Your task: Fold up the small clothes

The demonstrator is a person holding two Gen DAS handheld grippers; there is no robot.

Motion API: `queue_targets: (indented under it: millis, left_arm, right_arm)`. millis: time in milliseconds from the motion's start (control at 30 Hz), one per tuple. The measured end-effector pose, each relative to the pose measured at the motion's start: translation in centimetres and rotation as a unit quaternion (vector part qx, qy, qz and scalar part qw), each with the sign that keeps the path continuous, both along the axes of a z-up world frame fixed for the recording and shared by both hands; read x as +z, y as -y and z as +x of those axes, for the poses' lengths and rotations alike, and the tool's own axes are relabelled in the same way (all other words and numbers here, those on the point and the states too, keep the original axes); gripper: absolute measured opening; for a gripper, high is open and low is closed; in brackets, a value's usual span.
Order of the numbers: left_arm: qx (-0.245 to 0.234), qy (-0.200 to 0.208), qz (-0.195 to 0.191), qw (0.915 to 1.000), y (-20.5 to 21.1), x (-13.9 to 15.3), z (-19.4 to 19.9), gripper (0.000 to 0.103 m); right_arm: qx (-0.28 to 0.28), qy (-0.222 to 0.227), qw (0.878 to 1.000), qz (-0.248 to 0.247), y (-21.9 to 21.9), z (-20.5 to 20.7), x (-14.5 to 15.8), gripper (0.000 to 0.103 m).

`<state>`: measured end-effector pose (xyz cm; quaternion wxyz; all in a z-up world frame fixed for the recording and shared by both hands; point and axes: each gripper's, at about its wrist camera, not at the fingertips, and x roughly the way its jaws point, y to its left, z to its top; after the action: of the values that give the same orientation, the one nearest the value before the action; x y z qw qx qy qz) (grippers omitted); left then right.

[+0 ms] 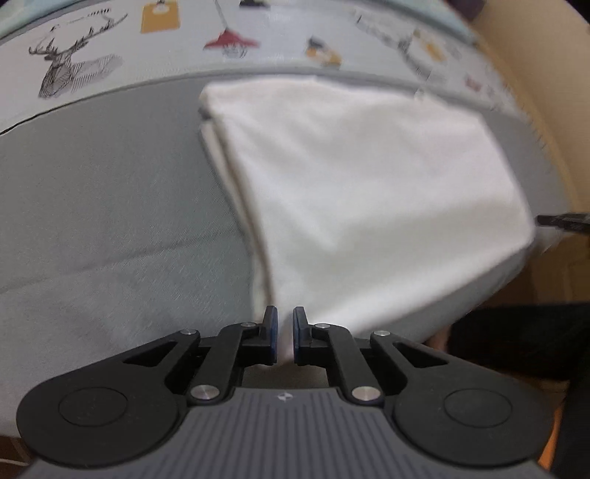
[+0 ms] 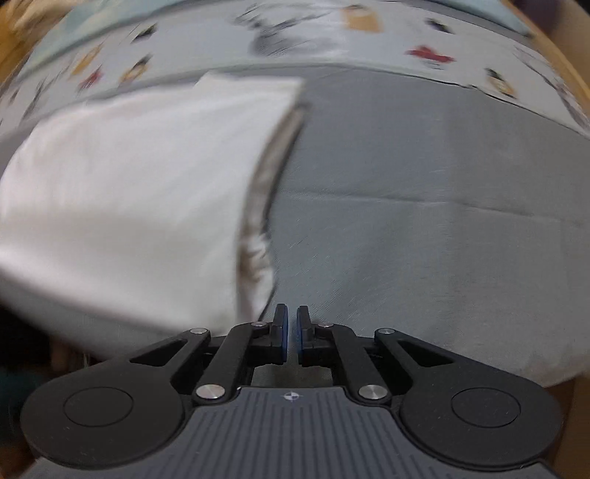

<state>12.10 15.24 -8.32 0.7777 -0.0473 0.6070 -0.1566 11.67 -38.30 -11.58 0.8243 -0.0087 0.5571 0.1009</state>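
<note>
Left wrist view: the left hand-held gripper (image 1: 284, 317) fills the bottom of the frame, its two blue-faced fingers drawn almost together. A strip of white cloth shows in the narrow slot between them, so the near corner of the white garment (image 1: 368, 184) is pinched there. The garment spreads from that corner up across the centre and right of the frame, folded, with layered edges showing along its left side. It lies on a grey bed cover (image 1: 110, 202). Across the top runs a pale printed sheet (image 1: 184, 55) with a deer head, a yellow tag and a red lamp. At the right edge, level with the garment's right corner, a dark tip of the other tool (image 1: 564, 221) shows.

Right wrist view: the right hand-held gripper (image 2: 291, 318) sits at the bottom centre, fingers nearly closed. Only grey shows in the slot between them, and whether any cloth is caught there I cannot tell. The white garment (image 2: 129, 184) covers the left half of the frame, blurred, its near right corner ending just left of the fingers. The grey bed cover (image 2: 424, 221) fills the right half, and the printed sheet (image 2: 332, 33) crosses the top.
</note>
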Motion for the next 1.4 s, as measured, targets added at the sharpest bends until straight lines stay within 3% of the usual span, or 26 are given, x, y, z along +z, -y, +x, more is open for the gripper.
queue_targets:
  millis: [100, 200, 233, 333, 433, 533, 633, 767, 867, 967, 1100, 1133, 1167, 1267, 1400]
  left_arm:
    - [-0.014, -0.011, -0.005, 0.9998, 0.6, -0.6, 0.1, 0.007]
    - [-0.034, -0.054, 0.062, 0.996, 1.2, -3.3, 0.1, 0.007]
    - [-0.032, -0.062, 0.073, 0.9949, 1.0, -3.7, 0.1, 0.014]
    - [0.011, -0.042, 0.046, 0.998, -0.3, -2.8, 0.9, 0.018]
    - [0.065, -0.005, -0.011, 0.9978, -1.9, -1.3, 1.8, 0.033]
    - [0.099, 0.012, -0.043, 0.9941, -2.4, -1.2, 2.9, 0.046]
    - [0.125, 0.007, -0.064, 0.99, -2.0, -2.1, 4.2, 0.048]
    - [0.147, -0.018, -0.076, 0.9861, -2.2, -4.2, 5.5, 0.048]
    - [0.158, -0.037, -0.084, 0.9831, -2.6, -5.9, 6.1, 0.048]
    - [0.152, -0.03, -0.091, 0.9838, -2.4, -6.3, 7.0, 0.048]
    - [0.15, -0.024, -0.09, 0.9843, -2.0, -6.3, 7.4, 0.047]
    - [0.153, -0.023, -0.09, 0.9839, -2.0, -6.3, 7.4, 0.043]
    - [0.153, -0.02, -0.086, 0.9842, -1.9, -6.3, 7.5, 0.029]
    - [0.139, -0.013, -0.082, 0.9867, -1.7, -6.2, 7.6, 0.013]
    - [0.143, 0.016, -0.079, 0.9864, -2.8, -4.3, 6.9, 0.011]
  right_arm:
    - [0.0, 0.046, 0.997, 0.055, -0.2, 0.0, 1.6, 0.005]
    - [0.051, 0.066, 0.991, 0.102, -2.4, -0.5, 2.2, 0.005]
    - [0.065, 0.062, 0.992, 0.093, -3.1, -0.4, 1.9, 0.005]
    - [0.08, 0.018, 0.997, -0.003, -4.5, 0.1, -0.4, 0.005]
    - [0.043, -0.004, 0.997, -0.061, -3.3, 0.9, -1.7, 0.005]
    - [-0.008, 0.045, 0.997, -0.058, -1.6, 1.4, 0.1, 0.005]
    - [-0.08, 0.121, 0.989, -0.034, 0.4, 1.4, 3.1, 0.005]
    - [-0.134, 0.188, 0.973, 0.017, 1.9, 1.4, 6.4, 0.007]
    - [-0.124, 0.228, 0.965, 0.03, 1.7, 1.0, 9.4, 0.019]
    - [-0.106, 0.263, 0.959, 0.033, 1.0, -0.1, 11.2, 0.025]
    - [-0.127, 0.281, 0.95, 0.053, 0.9, -1.1, 9.9, 0.026]
    - [-0.139, 0.269, 0.951, 0.057, 0.9, -1.0, 9.0, 0.025]
    - [-0.149, 0.251, 0.955, 0.053, 0.5, -0.7, 8.3, 0.025]
    - [-0.177, 0.251, 0.95, 0.051, -0.3, -0.7, 8.0, 0.025]
    - [-0.175, 0.257, 0.95, 0.042, -2.1, -0.7, 7.2, 0.025]
